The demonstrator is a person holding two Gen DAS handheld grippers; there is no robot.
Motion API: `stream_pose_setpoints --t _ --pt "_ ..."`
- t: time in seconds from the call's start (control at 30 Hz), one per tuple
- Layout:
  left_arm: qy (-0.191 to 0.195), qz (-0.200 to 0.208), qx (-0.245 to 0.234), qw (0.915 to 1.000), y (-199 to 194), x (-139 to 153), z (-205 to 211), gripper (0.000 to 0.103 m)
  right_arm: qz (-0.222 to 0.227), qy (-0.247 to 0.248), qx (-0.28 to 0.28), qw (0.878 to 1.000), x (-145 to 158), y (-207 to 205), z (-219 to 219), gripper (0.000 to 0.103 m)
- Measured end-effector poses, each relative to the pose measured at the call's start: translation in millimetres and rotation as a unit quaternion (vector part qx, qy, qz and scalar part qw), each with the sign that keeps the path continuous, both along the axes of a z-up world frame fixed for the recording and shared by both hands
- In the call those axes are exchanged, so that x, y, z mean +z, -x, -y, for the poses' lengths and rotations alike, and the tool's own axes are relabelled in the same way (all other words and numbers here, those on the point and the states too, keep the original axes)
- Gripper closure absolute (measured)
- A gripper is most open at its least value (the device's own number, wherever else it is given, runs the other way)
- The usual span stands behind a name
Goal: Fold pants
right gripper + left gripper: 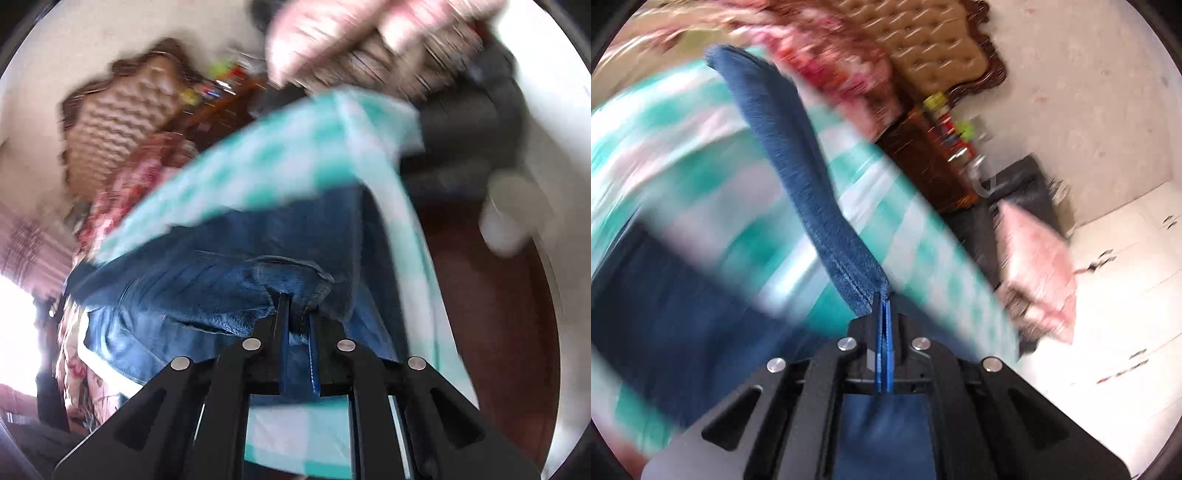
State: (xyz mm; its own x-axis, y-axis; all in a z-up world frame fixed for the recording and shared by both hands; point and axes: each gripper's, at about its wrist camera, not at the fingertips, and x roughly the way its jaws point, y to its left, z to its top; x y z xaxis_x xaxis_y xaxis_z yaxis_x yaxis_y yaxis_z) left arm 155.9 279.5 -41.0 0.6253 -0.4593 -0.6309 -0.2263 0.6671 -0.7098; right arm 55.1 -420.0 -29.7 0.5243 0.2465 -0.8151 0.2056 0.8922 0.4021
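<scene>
**A:** Between the left gripper [884, 299] fingers: a thin fold of the blue jeans [798, 177]. Blue pads pressed together, denim pinched right at the tips.

**B:** Where does the cloth go from there?

**A:** A seamed edge runs up and away from the tips as a taut strip. It sits over the teal-and-white checked bedsheet [683, 147]. Darker denim lies low, left of the fingers, and more shows under the gripper body.

**B:** Right side?

**A:** The right gripper [295, 306] is clamped on a thicker bunch of denim. Its fingers stay slightly apart with cloth packed between them, and a stitched hem bunches just ahead of the tips.

**B:** Rest of the jeans?

**A:** Spread ahead of and left of the right fingers, on the sheet. A checked flap of that sheet lies beyond the denim and trails down the right of the fingers.

**B:** Background?

**A:** Blurry in both views. Tufted tan headboard [934, 48] far beyond the left tips, floral red-pink bedding [831, 55] next to it. A pink pillow [1034, 266] to the right, on something dark. Wooden nightstand [923, 155] with small colourful items; can't tell what they are.
</scene>
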Motion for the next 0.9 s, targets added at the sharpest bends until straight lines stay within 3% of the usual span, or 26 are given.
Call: stream_pose_setpoints --t 0.1,0.13,0.17,0.23,0.43,0.57,0.6,0.63,0.67,0.7,0.9 --pt "0.016 -0.037 0.006 0.9991 58 -53 2 0.102 -0.017 -0.060 -0.048 0.997 -31 20 9 0.077" --pt "0.017 -0.045 0.013 0.9988 71 -66 1 0.102 -0.016 -0.074 -0.073 0.994 -36 30 11 0.059" --pt "0.023 -0.045 0.017 0.9986 78 -73 -1 0.102 -0.013 -0.078 -0.094 0.992 -37 38 13 0.053" --pt "0.039 -0.032 0.022 0.9985 87 -80 -5 0.102 0.002 -0.118 -0.139 0.983 -41 62 14 0.052" --pt "0.048 -0.016 0.018 0.9986 88 -84 -8 0.102 0.032 -0.169 -0.159 0.972 -40 74 -12 0.052" --pt "0.058 -0.013 0.022 0.9980 82 -90 -10 0.100 0.013 -0.147 -0.161 0.976 -46 52 -27 0.052" --pt "0.063 -0.013 0.028 0.9976 82 -93 -11 0.095 0.006 -0.138 -0.163 0.977 -49 49 -27 0.052" --pt "0.073 -0.012 0.037 0.9966 81 -97 -14 0.077 -0.002 -0.123 -0.166 0.978 -51 44 -29 0.052" --pt "0.078 -0.012 0.045 0.9959 83 -100 -18 0.065 -0.005 -0.111 -0.168 0.980 -53 41 -31 0.052" --pt "0.082 -0.015 0.053 0.9951 82 -103 -21 0.065 -0.010 -0.094 -0.172 0.980 -54 39 -34 0.052" --pt "0.122 -0.022 0.080 0.9891 78 -118 -39 0.067 -0.008 -0.030 -0.174 0.984 -44 31 -44 0.085"
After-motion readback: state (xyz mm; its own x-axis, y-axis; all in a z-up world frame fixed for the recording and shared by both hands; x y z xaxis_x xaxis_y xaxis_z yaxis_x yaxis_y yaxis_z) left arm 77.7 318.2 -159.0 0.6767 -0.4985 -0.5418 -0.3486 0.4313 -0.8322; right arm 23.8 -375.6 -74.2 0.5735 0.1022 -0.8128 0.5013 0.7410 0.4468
